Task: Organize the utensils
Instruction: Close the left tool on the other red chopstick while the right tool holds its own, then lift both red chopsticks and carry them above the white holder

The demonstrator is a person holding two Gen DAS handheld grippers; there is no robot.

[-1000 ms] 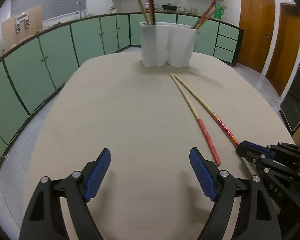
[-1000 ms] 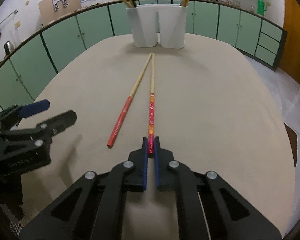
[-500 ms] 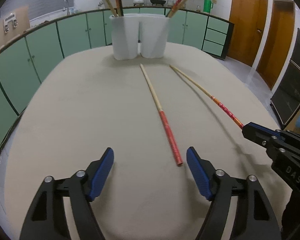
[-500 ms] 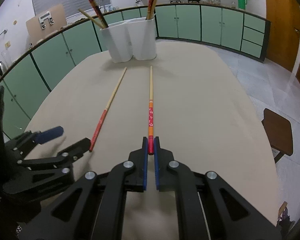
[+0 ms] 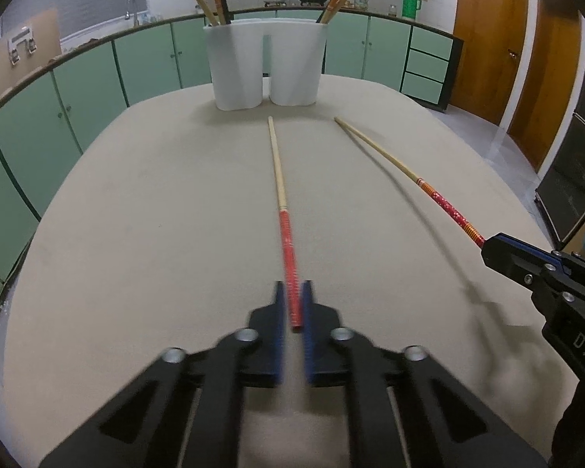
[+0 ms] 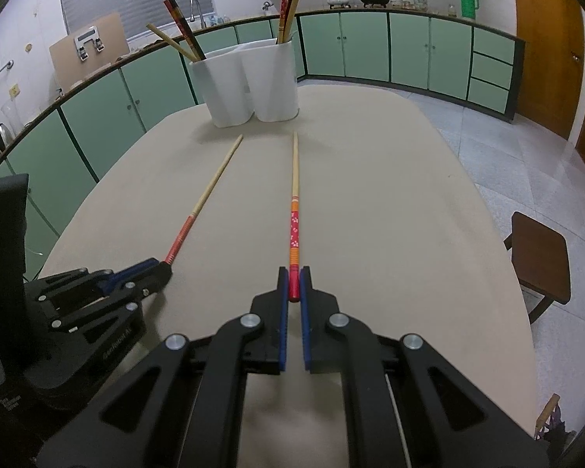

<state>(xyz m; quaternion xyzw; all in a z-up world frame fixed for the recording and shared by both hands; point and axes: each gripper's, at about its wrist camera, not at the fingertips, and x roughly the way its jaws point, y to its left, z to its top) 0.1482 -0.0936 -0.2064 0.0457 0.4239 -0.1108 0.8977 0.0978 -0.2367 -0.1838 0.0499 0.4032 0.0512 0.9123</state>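
My left gripper [image 5: 293, 306] is shut on the red end of a chopstick [image 5: 282, 202] that points toward a white two-compartment holder [image 5: 265, 68] at the table's far end. My right gripper [image 6: 293, 286] is shut on the red end of a second, orange-banded chopstick [image 6: 294, 202], lifted off the table and also pointing at the holder [image 6: 249, 80]. Each gripper shows in the other view: the right gripper [image 5: 487, 247] and the left gripper [image 6: 163, 269]. Both holder compartments hold several chopsticks.
The beige table [image 5: 156, 214] has rounded edges. Green cabinets [image 6: 370, 50] run along the walls behind it. A brown stool [image 6: 542, 257] stands on the tiled floor at the right of the table.
My left gripper moved onto the plain red chopstick and closed on its end. My right gripper stayed shut on the orange-banded chopstick and shifted it to the right, lifting it.
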